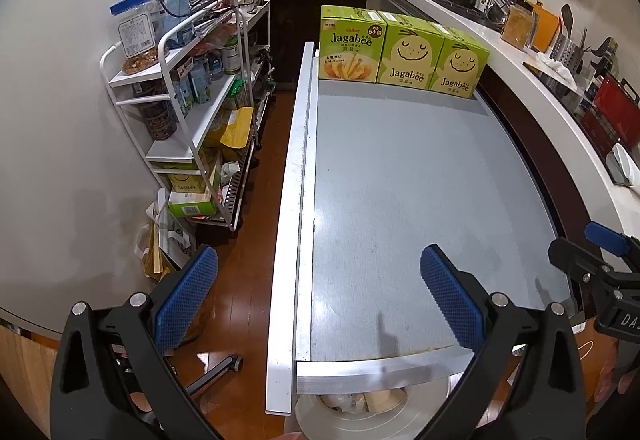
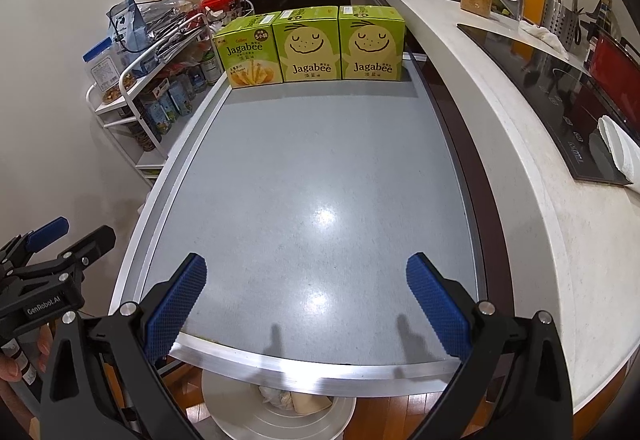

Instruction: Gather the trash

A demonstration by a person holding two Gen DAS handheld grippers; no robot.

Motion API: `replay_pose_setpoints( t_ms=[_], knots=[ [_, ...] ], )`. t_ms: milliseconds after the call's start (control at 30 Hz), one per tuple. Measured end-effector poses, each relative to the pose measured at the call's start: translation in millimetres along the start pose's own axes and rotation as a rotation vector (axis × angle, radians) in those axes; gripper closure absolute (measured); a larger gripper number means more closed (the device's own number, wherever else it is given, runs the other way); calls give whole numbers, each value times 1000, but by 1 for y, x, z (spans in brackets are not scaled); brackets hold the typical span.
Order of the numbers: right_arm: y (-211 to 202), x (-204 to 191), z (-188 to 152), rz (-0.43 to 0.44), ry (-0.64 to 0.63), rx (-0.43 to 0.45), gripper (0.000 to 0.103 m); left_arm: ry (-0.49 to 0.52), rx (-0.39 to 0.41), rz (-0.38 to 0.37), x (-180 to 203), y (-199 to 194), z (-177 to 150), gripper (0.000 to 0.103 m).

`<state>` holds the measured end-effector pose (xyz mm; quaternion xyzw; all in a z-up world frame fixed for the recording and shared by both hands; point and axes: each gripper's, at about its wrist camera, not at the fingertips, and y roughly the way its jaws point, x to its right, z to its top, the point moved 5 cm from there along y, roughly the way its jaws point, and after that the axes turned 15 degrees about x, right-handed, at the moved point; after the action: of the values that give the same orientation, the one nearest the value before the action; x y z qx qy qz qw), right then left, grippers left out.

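Note:
A round white bin (image 1: 372, 420) (image 2: 276, 414) stands on the floor below the near edge of the grey table (image 1: 400, 180) (image 2: 320, 168); crumpled pale trash (image 1: 360, 400) (image 2: 296, 400) lies inside it. My left gripper (image 1: 320, 296) is open and holds nothing, over the table's near left corner. Beside it, over the near edge, my right gripper (image 2: 306, 300) is open and holds nothing too. Each gripper shows at the side of the other's view: the right gripper (image 1: 600, 264), the left gripper (image 2: 60, 248). Three green Jagabee boxes (image 1: 400, 48) (image 2: 308, 44) stand at the far end of the table.
A white shelf cart (image 1: 192, 92) (image 2: 144, 88) packed with food stands left of the table, on the wooden floor (image 1: 256, 200). To the right runs a white counter (image 1: 540, 100) (image 2: 500, 112) with a black cooktop (image 2: 560, 88), a red pot, utensils and a sink.

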<state>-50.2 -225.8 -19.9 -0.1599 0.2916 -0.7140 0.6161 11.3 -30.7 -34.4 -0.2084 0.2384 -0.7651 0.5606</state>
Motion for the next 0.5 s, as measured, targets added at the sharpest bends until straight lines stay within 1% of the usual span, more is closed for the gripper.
replay_pose_setpoints(
  t_ms=[267, 333, 367, 467, 500],
  knots=[
    [-3, -1, 2, 6, -3, 6, 5, -17, 6, -22, 0, 2, 5, 1],
    [-3, -1, 2, 7, -3, 8, 5, -33, 19, -30, -1, 0, 8, 1],
    [-4, -1, 3, 7, -4, 9, 5, -40, 27, -26, -2, -1, 9, 1],
    [-5, -2, 5, 11, -6, 13, 5, -35, 68, 33, -6, -5, 15, 1],
    [-5, -2, 6, 12, -6, 16, 5, -29, 77, 38, -6, -5, 16, 1]
  ],
)
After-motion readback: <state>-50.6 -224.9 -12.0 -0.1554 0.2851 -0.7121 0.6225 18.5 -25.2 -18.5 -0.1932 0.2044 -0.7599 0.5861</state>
